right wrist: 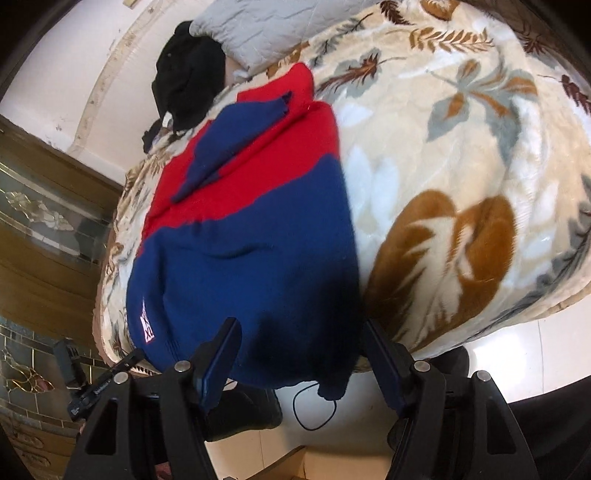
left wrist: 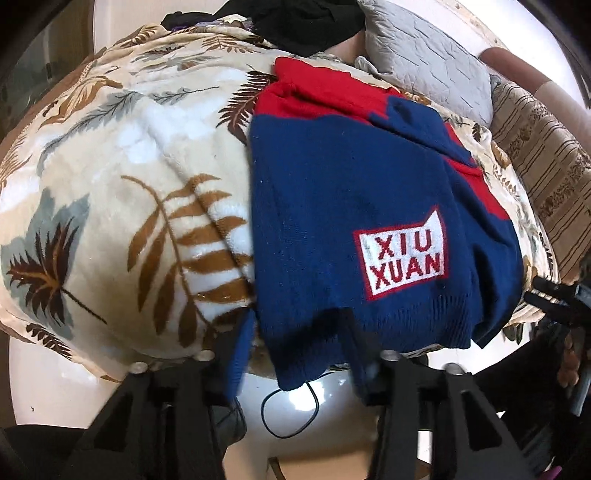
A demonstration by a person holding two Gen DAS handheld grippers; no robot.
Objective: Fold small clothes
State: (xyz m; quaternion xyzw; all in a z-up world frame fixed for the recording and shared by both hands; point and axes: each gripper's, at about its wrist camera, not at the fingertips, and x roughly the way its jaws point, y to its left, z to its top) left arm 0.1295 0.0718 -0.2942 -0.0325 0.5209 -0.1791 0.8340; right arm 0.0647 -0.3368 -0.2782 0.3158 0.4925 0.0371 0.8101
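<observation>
A small blue and red knit sweater (left wrist: 332, 192) with a white "XIU XUAN" patch (left wrist: 404, 258) lies on a leaf-patterned blanket (left wrist: 129, 192). Its sleeves are folded onto the body and its hem hangs over the bed's near edge. My left gripper (left wrist: 295, 350) is open, its fingers on either side of the hem's left corner. In the right wrist view the sweater (right wrist: 251, 236) lies on the blanket (right wrist: 461, 184). My right gripper (right wrist: 301, 339) is open with its fingers astride the hem's right part.
A grey quilted pillow (left wrist: 432, 51) and a black garment (left wrist: 310, 22) lie at the bed's far end. A striped cushion (left wrist: 546, 162) lies at the right. White floor with a black cable (left wrist: 288, 410) shows below the bed edge. A wooden glass-panelled door (right wrist: 44, 221) stands at the left.
</observation>
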